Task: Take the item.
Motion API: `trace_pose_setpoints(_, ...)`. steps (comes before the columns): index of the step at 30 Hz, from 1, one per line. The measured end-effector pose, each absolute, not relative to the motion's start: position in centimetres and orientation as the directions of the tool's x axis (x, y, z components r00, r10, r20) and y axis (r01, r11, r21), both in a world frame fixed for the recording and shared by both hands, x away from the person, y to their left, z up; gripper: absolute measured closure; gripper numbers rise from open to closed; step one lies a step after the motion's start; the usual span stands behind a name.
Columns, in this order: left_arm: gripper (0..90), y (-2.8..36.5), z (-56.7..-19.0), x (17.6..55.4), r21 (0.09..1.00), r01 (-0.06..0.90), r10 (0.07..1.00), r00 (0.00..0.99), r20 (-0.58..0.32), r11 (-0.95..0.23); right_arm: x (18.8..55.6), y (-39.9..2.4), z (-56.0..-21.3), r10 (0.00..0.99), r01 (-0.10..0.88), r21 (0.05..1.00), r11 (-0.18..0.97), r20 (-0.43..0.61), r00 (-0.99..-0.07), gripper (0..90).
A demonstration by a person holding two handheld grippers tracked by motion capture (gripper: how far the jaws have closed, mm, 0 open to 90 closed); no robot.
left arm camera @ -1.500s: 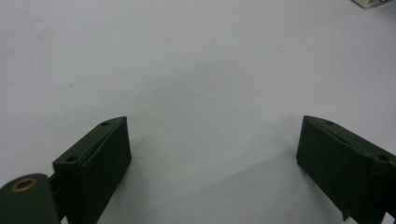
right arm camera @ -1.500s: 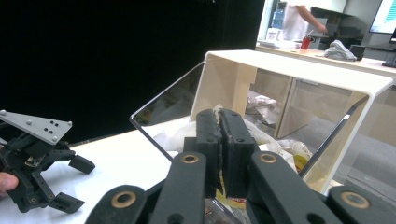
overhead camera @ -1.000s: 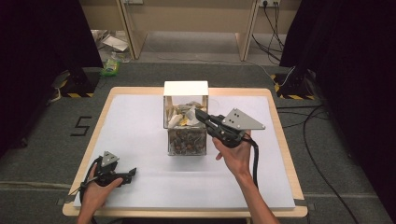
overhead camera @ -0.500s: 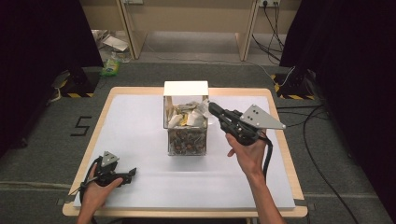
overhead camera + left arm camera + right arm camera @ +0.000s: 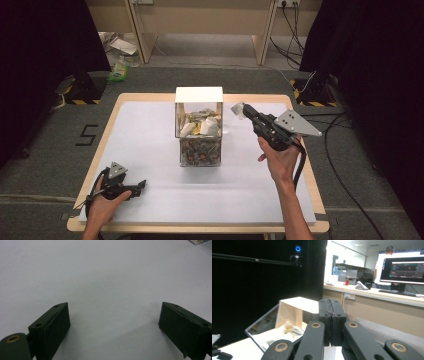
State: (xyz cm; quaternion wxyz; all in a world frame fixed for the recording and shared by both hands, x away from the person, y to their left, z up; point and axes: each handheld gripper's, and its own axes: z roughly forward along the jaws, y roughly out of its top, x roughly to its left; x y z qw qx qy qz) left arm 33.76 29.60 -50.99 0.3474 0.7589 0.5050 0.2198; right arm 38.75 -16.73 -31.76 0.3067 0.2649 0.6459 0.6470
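Note:
A clear-walled box (image 5: 199, 131) with a white top panel stands mid-table, holding crumpled pale wrappers (image 5: 200, 126) over a layer of small brownish pieces (image 5: 200, 151). To its right, my right gripper (image 5: 241, 110) is held up in the air, its jaws pressed together. A small pale scrap (image 5: 237, 106) shows at its tip. In the right gripper view, the right gripper (image 5: 332, 302) has its jaws meeting on a thin rough seam, with the box (image 5: 287, 312) beyond. My left gripper (image 5: 140, 185) rests on the table's front left. In its own view, the left gripper (image 5: 113, 312) is open over bare white surface.
The white table top (image 5: 150, 130) has a wooden rim. A translucent bit (image 5: 227, 129) lies just right of the box. Cables (image 5: 345, 165) run over the floor at the right. Beyond the table are a counter (image 5: 387, 293), a monitor (image 5: 403, 268) and a person (image 5: 387, 255).
My right gripper has drawn back from the box's open side, moving right and slightly up. The left gripper has stayed where it was.

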Motion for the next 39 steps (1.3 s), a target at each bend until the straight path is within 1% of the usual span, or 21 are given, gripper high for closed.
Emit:
trace_pose_setpoints(10, 9.0, 29.6, -51.0, 33.8, 0.749, 0.614, 0.919, 0.394, -0.018, -0.249, 42.3, -17.5, -34.8, 0.776, -0.026, 0.999, 0.027, -0.038, -0.629, 90.0)
trace_pose_setpoints(15, 9.0, 29.6, -51.0, 33.8, 0.749, 0.614, 0.919, 0.394, -0.018, -0.249, 44.1, -17.3, -35.9, 0.797, -0.004, 0.999, 0.035, -0.031, -0.603, 90.0)
trace_pose_setpoints(21, 9.0, 29.6, -51.0, 33.8, 0.748, 0.615, 0.919, 0.394, -0.018, -0.249, 46.3, -17.0, -37.6, 0.804, 0.028, 0.998, 0.054, -0.027, -0.594, 90.0)
trace_pose_setpoints(23, 9.0, 29.6, -51.0, 33.8, 0.748, 0.615, 0.919, 0.394, -0.018, -0.249, 47.4, -16.8, -38.6, 0.809, 0.041, 0.998, 0.036, -0.005, -0.588, 90.0)
trace_pose_setpoints(34, 9.1, 29.6, -51.0, 33.8, 0.749, 0.614, 0.919, 0.394, -0.018, -0.249, 49.9, -15.7, -40.9, 0.813, 0.075, 0.997, 0.017, 0.030, -0.581, 90.0)
trace_pose_setpoints(39, 9.0, 29.6, -51.0, 33.8, 0.749, 0.615, 0.919, 0.394, -0.018, -0.249, 50.7, -15.1, -41.5, 0.808, 0.090, 0.996, 0.029, 0.030, -0.588, 90.0)
